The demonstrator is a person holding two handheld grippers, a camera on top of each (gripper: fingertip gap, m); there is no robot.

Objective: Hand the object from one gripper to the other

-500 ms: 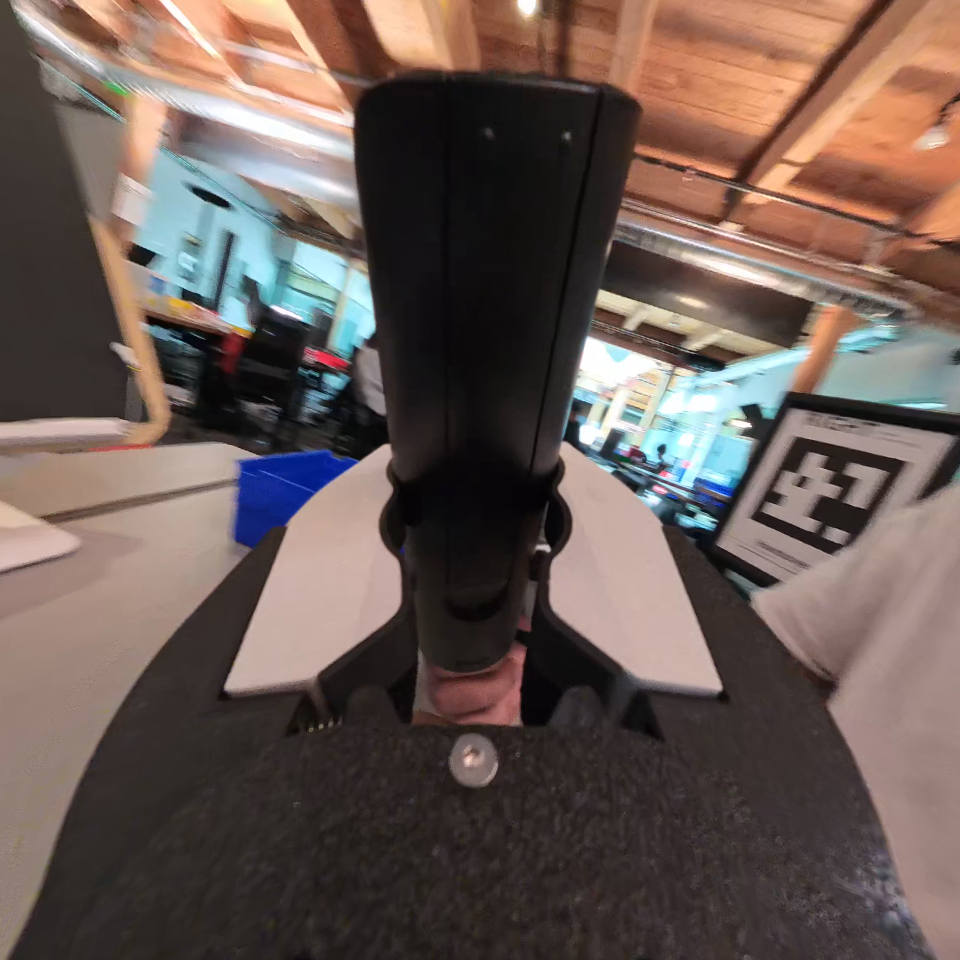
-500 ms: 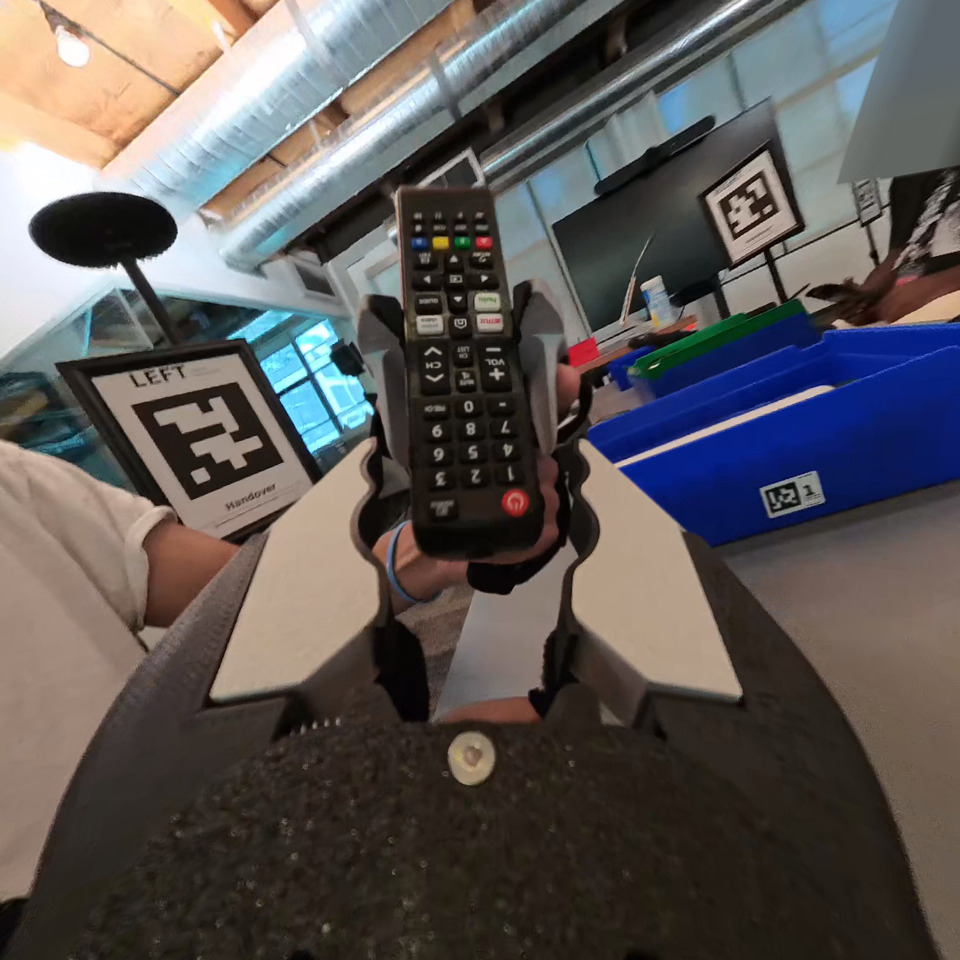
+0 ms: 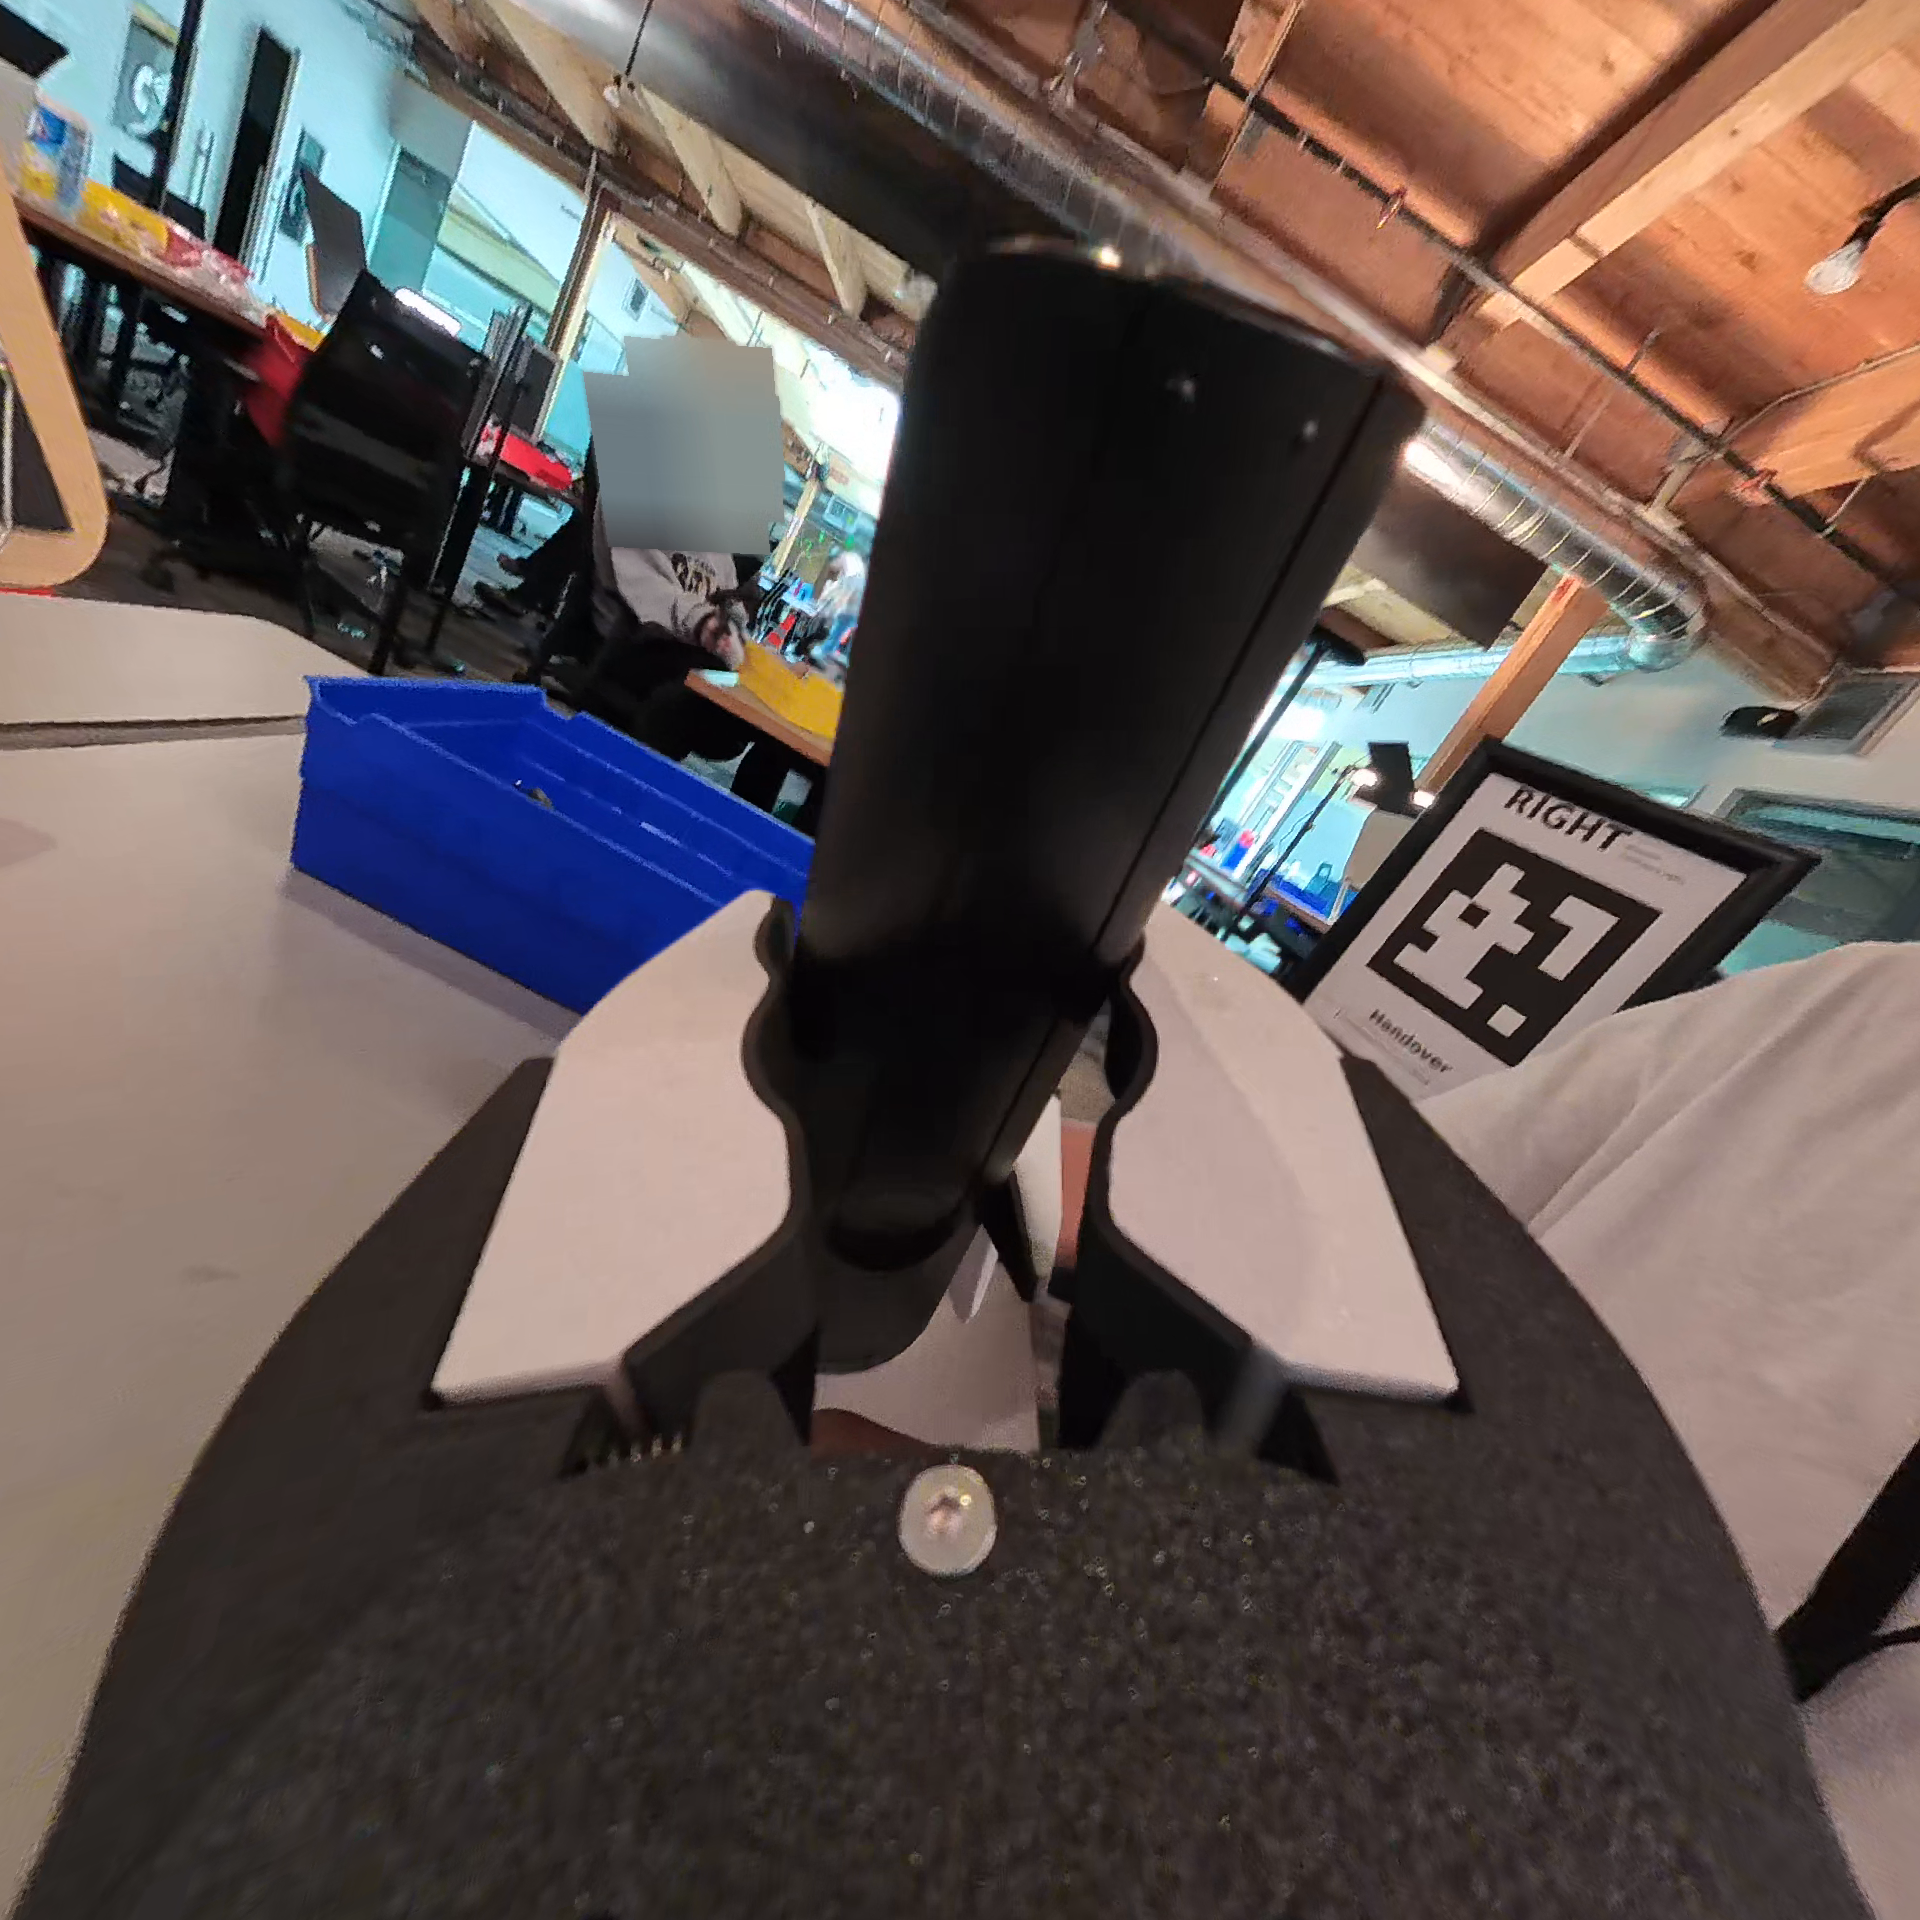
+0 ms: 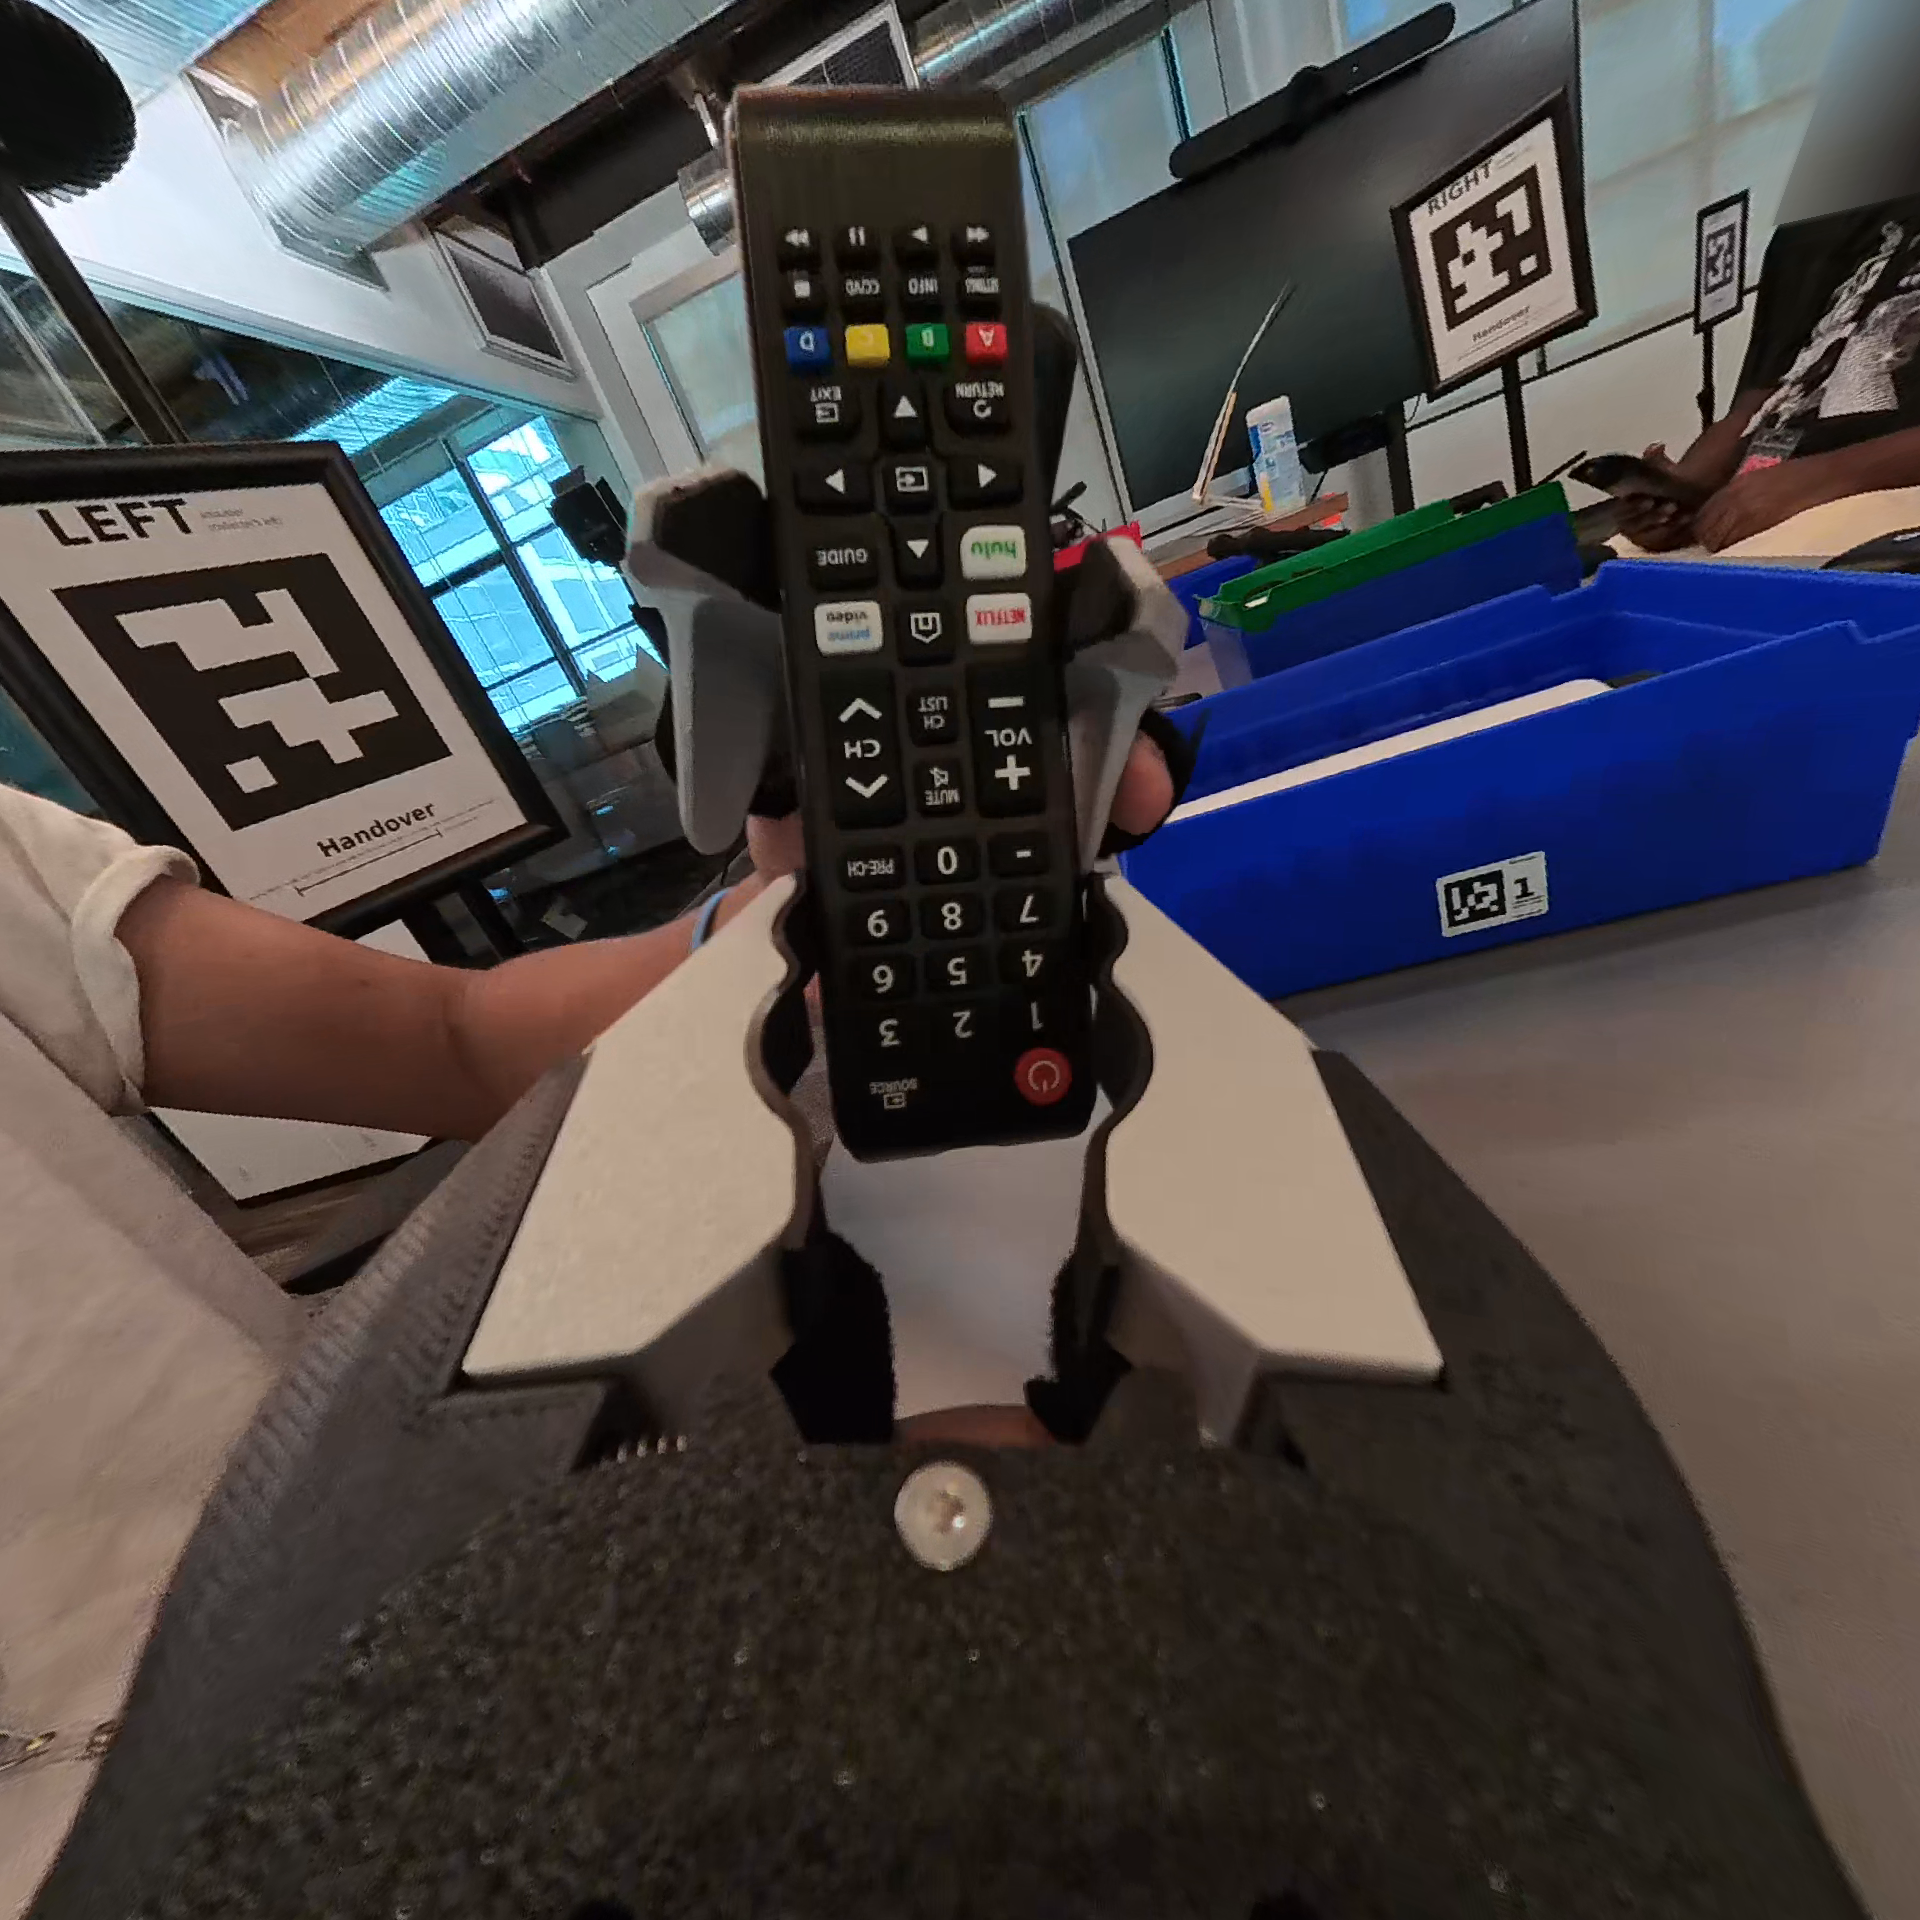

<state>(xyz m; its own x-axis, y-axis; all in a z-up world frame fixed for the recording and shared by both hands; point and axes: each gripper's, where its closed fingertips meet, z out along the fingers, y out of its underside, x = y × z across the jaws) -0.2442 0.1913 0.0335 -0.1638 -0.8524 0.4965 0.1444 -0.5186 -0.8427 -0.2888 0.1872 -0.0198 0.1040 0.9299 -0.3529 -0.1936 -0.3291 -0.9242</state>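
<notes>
Right wrist view: black remote [image 4: 914, 665] upright at frame centre, buttons facing camera, both hand-held grippers clamped on it. Right hand-held gripper [image 4: 945, 997] pinches the lower end; left hand-held gripper [image 4: 904, 634] grips mid-body (blue bin [image 4: 1558, 790] at right on the bench [image 4: 1662, 1195]).

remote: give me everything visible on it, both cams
The remote is a long black plastic bar, standing roughly upright in the air. Its button face, with grey, white and coloured keys, is turned to the right wrist view; its plain ribbed back faces the left one. The left tool clamps its middle; the right tool flanks its lower end, contact unclear.
</notes>
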